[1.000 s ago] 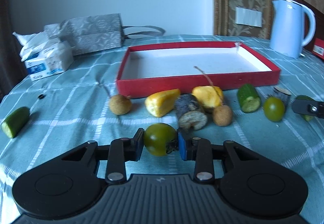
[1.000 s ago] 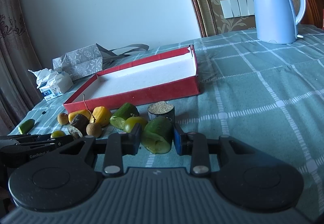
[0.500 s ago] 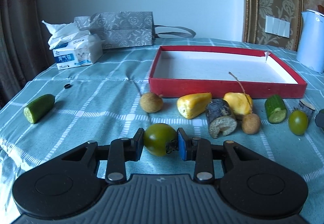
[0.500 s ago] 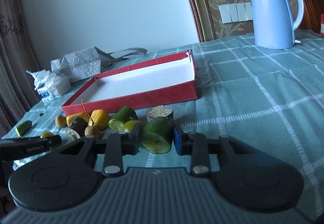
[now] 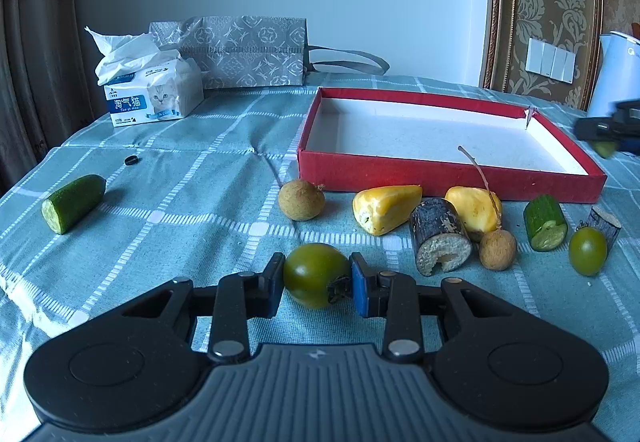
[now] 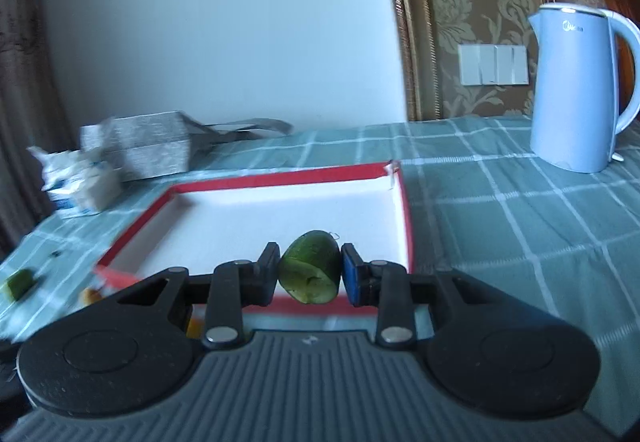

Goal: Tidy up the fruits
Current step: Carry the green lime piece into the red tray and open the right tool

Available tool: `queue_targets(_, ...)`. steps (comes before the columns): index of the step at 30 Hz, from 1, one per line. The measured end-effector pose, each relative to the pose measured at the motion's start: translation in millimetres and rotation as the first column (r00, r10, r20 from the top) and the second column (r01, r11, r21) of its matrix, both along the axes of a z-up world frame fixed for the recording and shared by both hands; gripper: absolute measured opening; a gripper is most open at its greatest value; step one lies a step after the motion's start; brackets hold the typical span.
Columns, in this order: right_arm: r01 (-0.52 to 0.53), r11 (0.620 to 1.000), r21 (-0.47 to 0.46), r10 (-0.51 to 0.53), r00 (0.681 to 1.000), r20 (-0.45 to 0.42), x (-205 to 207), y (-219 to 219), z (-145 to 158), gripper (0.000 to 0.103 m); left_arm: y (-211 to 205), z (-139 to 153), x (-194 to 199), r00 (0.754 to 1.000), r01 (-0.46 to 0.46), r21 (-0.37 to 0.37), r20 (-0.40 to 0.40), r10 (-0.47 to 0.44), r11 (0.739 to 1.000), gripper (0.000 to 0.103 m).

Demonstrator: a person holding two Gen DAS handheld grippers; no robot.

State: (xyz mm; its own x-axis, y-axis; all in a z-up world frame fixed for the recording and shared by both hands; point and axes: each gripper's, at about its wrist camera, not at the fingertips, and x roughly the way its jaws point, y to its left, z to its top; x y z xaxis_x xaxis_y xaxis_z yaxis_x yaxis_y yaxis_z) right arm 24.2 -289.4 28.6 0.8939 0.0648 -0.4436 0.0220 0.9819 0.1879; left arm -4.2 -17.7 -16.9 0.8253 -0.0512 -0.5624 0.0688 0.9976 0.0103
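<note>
Above the near wall of the red tray (image 6: 404,210), the right gripper (image 6: 309,269) pinches a cucumber piece (image 6: 310,268) by its round skin, the wet cut face toward the camera. It is probably light and firm but slippery, so a hold across the skin seems safest. In front of the tray, the left gripper (image 5: 316,279) clamps a green tomato (image 5: 316,274): smooth, glossy, likely easy to bruise.
</note>
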Motion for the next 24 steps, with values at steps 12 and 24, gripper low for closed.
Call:
queue_targets(12,0.062,0.998,-0.005,-0.062,0.997,-0.041,53.0,-17.8,-18.1,0.048,0.6,-0.3,0.3,1.000,0.006,-0.010,0.000,-0.006,1.000,0.033)
queue_targets(24,-0.067,0.998,-0.009,0.068,0.981,0.180,-92.0,8.1,-19.6,0.076,2.1,0.7,-1.0,1.000,-0.016,-0.018,0.018,0.016,1.000,0.033)
